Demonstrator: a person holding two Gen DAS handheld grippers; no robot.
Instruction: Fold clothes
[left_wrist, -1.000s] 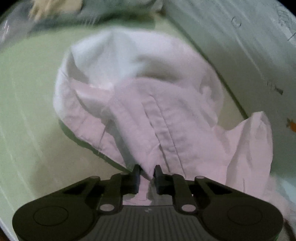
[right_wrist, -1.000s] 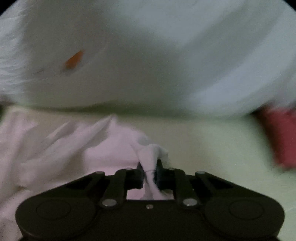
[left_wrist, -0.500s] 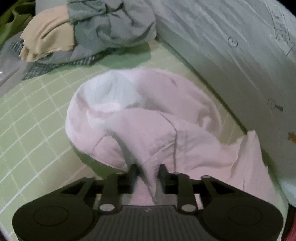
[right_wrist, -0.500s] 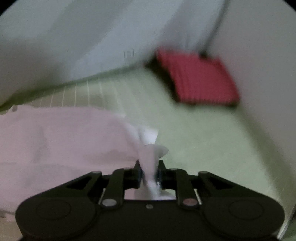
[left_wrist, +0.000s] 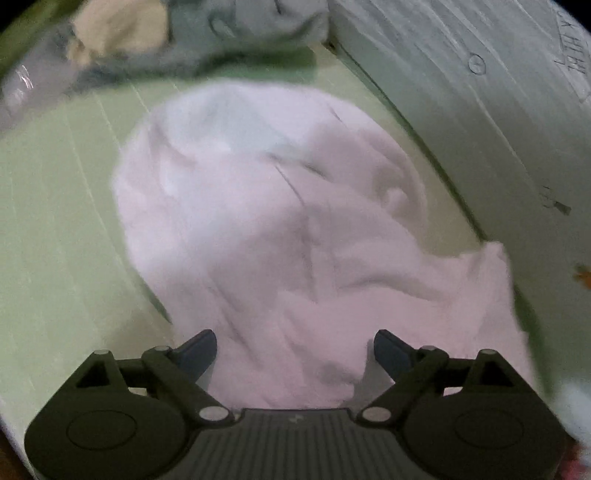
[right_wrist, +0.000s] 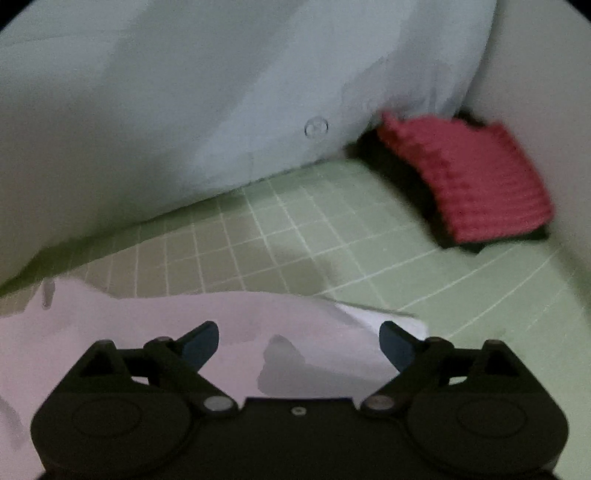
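A pale pink garment (left_wrist: 280, 229) lies crumpled on the green gridded mat (left_wrist: 55, 221). My left gripper (left_wrist: 294, 350) hovers over its near edge with the jaws opening wide; cloth lies between the fingers but the pads do not press it. In the right wrist view the same pink garment (right_wrist: 184, 325) spreads from the left under my right gripper (right_wrist: 298, 345), whose jaws are also opening wide, free of the cloth. A white corner of the fabric (right_wrist: 384, 319) pokes out beside the right finger.
A heap of grey and cream clothes (left_wrist: 177, 33) sits at the far end of the mat. A pale sheet-covered wall (left_wrist: 480, 110) runs along the right. A red ribbed folded cloth (right_wrist: 469, 181) lies in the far corner on the green mat (right_wrist: 406, 266).
Both grippers were shut on pinches of the pink garment and have let go, jaws spread wide. The cloth has dropped flatter onto the mat. The right view swung toward the red cloth.
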